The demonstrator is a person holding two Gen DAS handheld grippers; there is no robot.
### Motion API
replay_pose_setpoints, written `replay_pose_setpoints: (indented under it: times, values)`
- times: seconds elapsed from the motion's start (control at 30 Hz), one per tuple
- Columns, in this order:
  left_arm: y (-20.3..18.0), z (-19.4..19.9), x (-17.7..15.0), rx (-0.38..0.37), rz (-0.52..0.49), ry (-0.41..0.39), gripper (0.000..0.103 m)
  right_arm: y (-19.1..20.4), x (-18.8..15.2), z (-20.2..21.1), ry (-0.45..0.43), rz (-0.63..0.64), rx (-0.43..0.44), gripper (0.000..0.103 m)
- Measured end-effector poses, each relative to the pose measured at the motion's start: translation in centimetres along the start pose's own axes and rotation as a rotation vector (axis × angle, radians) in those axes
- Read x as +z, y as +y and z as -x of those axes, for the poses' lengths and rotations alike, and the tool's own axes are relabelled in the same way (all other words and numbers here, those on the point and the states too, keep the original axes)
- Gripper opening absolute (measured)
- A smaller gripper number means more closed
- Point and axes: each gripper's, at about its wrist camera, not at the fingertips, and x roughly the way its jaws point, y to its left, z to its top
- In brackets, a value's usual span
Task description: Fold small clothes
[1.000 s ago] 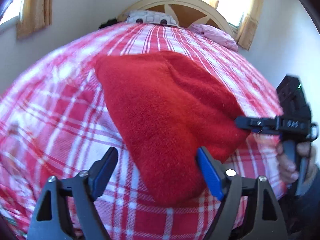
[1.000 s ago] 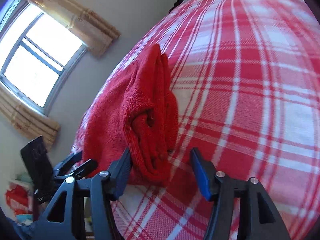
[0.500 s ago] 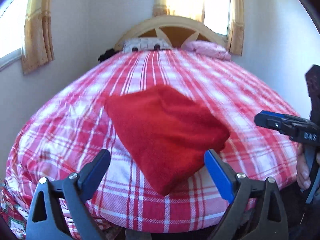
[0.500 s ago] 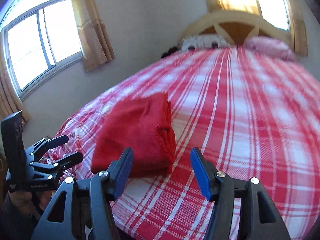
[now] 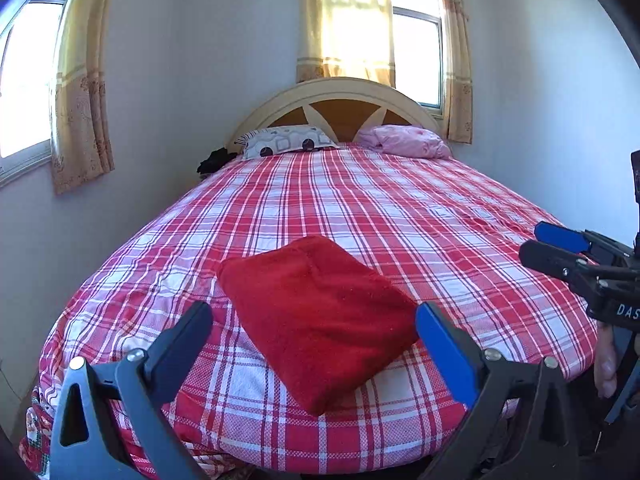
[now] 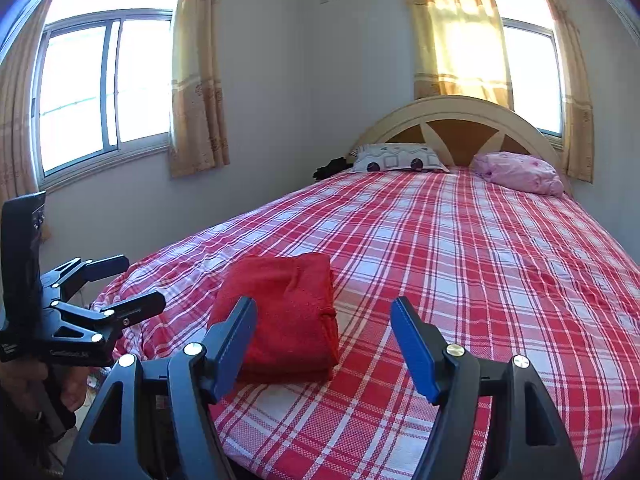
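A folded red fleece garment (image 5: pixel 320 316) lies flat near the foot of the bed; it also shows in the right wrist view (image 6: pixel 286 312). My left gripper (image 5: pixel 314 334) is open and empty, held back from the bed with the garment seen between its fingers. My right gripper (image 6: pixel 324 332) is open and empty, also off the bed's foot edge. The right gripper shows at the right of the left wrist view (image 5: pixel 560 250), and the left gripper at the left of the right wrist view (image 6: pixel 116 284). Neither touches the garment.
The bed has a red and white plaid cover (image 5: pixel 400 216). A patterned pillow (image 5: pixel 286 142) and a pink bundle (image 5: pixel 404 142) lie by the arched headboard (image 5: pixel 336 96). A dark item (image 5: pixel 216 160) sits at the far left corner. Walls and curtained windows surround the bed.
Both grippers have pulled back and up from the garment. One second ago they were close around it; now the whole bed is in view and the garment lies free.
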Motion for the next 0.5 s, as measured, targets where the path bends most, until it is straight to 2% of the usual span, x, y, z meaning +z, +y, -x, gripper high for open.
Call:
replay_pose_setpoints:
  times: [0.5]
  values:
    - [-0.06,0.24,0.12,0.006,0.011,-0.002,0.103,0.23,-0.02,0.94,-0.019,-0.003,0.001,0.07]
